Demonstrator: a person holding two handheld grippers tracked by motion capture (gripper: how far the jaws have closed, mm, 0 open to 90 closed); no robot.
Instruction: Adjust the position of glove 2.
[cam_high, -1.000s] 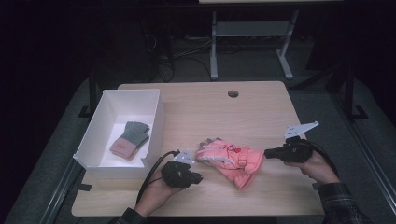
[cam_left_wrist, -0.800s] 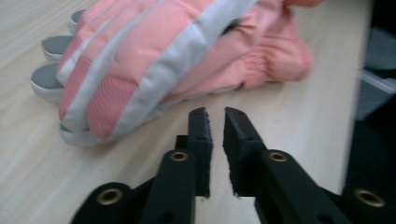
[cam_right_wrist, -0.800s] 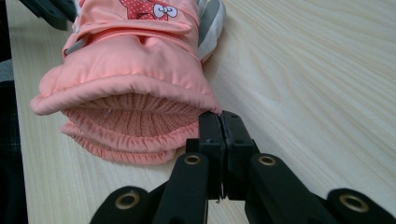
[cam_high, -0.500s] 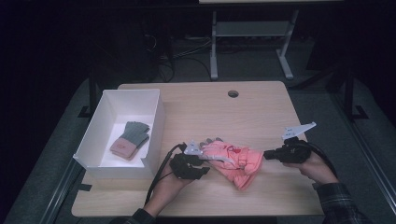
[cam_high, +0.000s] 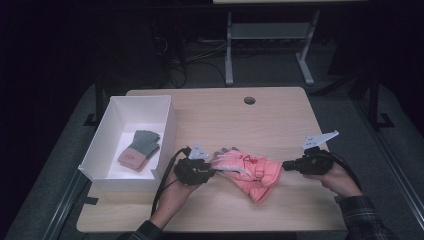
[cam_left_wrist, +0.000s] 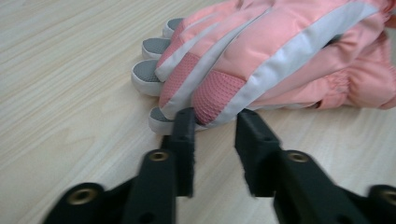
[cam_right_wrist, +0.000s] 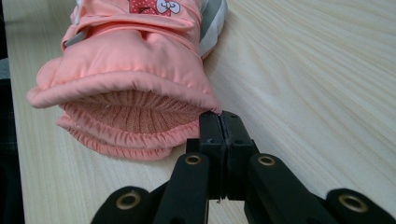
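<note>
A pink padded glove (cam_high: 247, 170) with white stripes and grey fingertips lies on the wooden table (cam_high: 225, 115). My left gripper (cam_high: 212, 170) is at the glove's finger end. In the left gripper view the glove (cam_left_wrist: 280, 51) has its lowest finger edge just between the tips of my left gripper (cam_left_wrist: 217, 126). The jaws have a gap and have just been closing. My right gripper (cam_high: 285, 165) is at the cuff end. In the right gripper view my right gripper (cam_right_wrist: 222, 122) is shut, pinching the corner of the glove's (cam_right_wrist: 135, 60) cuff hem.
A white box (cam_high: 167, 127) stands at the table's left and holds a grey and pink knitted glove (cam_high: 140, 149). A round cable hole (cam_high: 249, 100) sits near the far edge. Dark floor and a metal stand lie beyond the table.
My left gripper has moved a little up from the front edge to the pink glove's fingers. The right hand and the cuff have stayed still.
</note>
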